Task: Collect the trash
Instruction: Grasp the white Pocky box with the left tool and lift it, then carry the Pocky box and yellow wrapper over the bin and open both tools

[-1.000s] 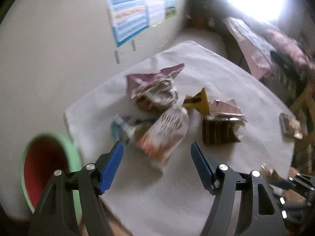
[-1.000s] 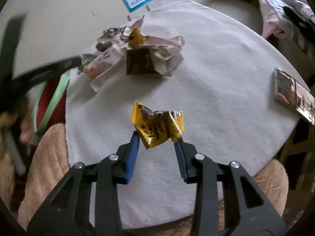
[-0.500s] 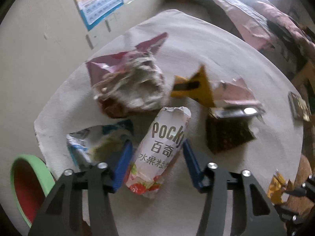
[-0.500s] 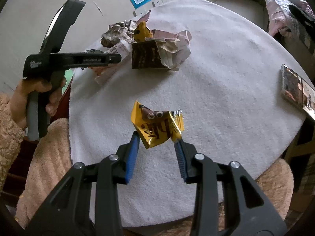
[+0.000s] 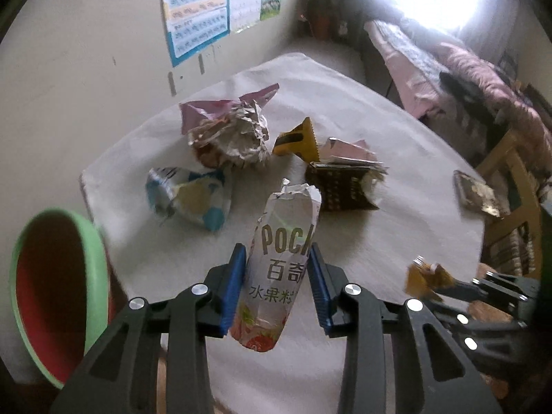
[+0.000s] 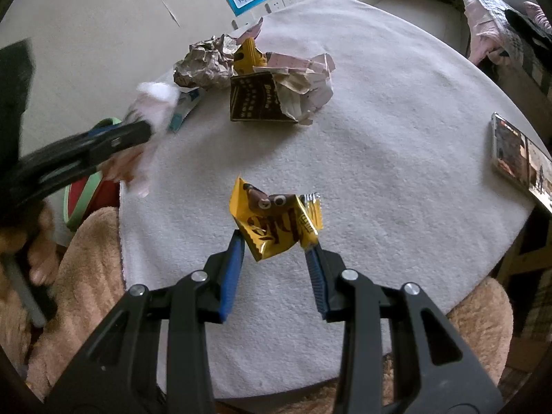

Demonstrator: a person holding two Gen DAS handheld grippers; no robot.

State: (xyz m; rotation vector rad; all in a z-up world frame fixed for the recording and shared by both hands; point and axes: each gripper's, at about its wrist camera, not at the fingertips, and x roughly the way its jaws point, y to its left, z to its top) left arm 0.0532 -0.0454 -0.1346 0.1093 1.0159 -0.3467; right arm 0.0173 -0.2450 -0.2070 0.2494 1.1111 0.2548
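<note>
Between our left tool pads, jaws closing, sits the white Pocky foil wrapper, lifted off the white-clothed tabletop. Right tool pinches the crumpled yellow candy wrapper. Risk: slick foil slips before the green-rimmed red bin.

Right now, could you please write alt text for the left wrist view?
The left gripper is closing on a white Pocky wrapper, lifted above a white-covered table. Crumpled wrappers lie beyond, and a green-rimmed red bin sits at left.
</note>
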